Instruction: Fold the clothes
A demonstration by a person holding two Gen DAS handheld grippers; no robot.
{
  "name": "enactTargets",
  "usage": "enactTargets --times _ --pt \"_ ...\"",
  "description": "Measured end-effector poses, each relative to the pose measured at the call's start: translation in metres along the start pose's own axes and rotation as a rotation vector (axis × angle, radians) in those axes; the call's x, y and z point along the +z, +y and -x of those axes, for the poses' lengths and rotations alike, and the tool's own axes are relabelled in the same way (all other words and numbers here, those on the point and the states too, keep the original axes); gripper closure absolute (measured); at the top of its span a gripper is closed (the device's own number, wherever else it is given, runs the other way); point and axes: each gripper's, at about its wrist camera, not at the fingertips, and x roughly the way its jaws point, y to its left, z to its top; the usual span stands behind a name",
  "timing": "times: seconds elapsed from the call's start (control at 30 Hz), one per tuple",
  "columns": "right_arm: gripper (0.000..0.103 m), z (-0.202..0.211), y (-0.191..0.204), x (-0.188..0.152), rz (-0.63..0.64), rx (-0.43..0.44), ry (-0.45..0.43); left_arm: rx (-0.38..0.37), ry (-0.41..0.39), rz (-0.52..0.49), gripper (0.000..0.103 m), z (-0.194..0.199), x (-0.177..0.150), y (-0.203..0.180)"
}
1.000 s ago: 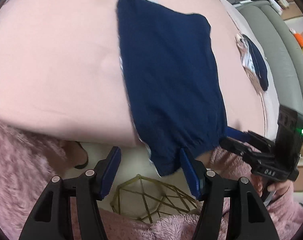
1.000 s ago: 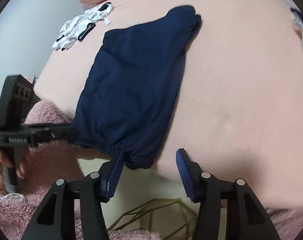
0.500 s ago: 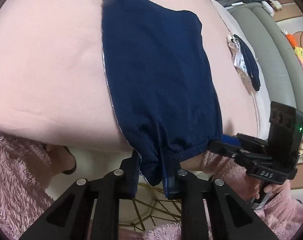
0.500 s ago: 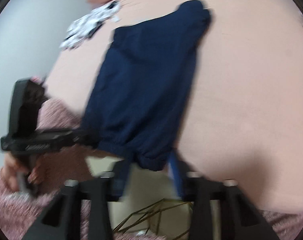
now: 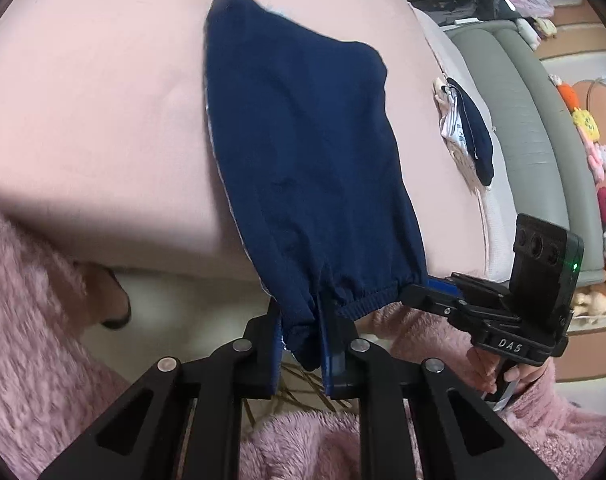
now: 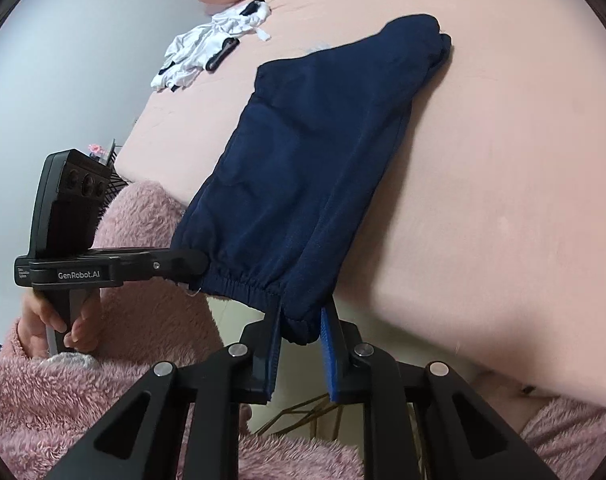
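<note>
A: What is noted as changed since a second ago?

B: Both sets of jaws, then spread wide at the near hem, are now seen drawn in and closing on it. The left gripper [image 5: 299, 340] has been brought across and down to the elasticated edge of the navy shorts [image 5: 303, 160]; a bunched corner of that edge is pinched between its pads. The right gripper [image 6: 301, 334], hardly shifted, is closing too, with the opposite corner of the same edge gathered between its pads.

A: What is meant by that for the fold?

B: The grasp step is judged nearly complete. With both near corners held, a lift and a carry toward the far end can be expected to halve the garment.

A: Where is the garment placed, left to right?

B: Most of it is laid flat on the pink bed sheet [image 5: 83, 100]. Only the near edge is hung over the mattress edge into the jaws. The left gripper is set at one corner, the right at the other, with the gathered band stretched between them. Well apart, white clothing [image 6: 211, 52] is left near the pillow end, and another small dark garment [image 5: 469, 136] at the bed's right side.
</note>
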Motion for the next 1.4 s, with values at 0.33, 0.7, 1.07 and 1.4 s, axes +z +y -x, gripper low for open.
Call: enactTargets --times 0.33,0.7,1.07,1.4 --pt "0.086 0.024 -0.009 0.091 -0.030 0.006 -0.148 -0.085 -0.119 -0.026 0.090 0.017 0.086 -0.012" --pt "0.086 -0.019 -0.045 0.170 -0.147 -0.061 -0.194 -0.011 -0.138 -0.025 0.090 -0.008 0.193 -0.004" --pt "0.068 -0.018 -0.083 0.203 -0.328 0.108 -0.267 -0.070 -0.247 0.030 0.029 0.009 0.221 0.022" --pt "0.058 -0.008 -0.025 0.184 0.028 -0.184 -0.229 0.325 -0.225 -0.371 0.093 0.000 0.183 -0.013"
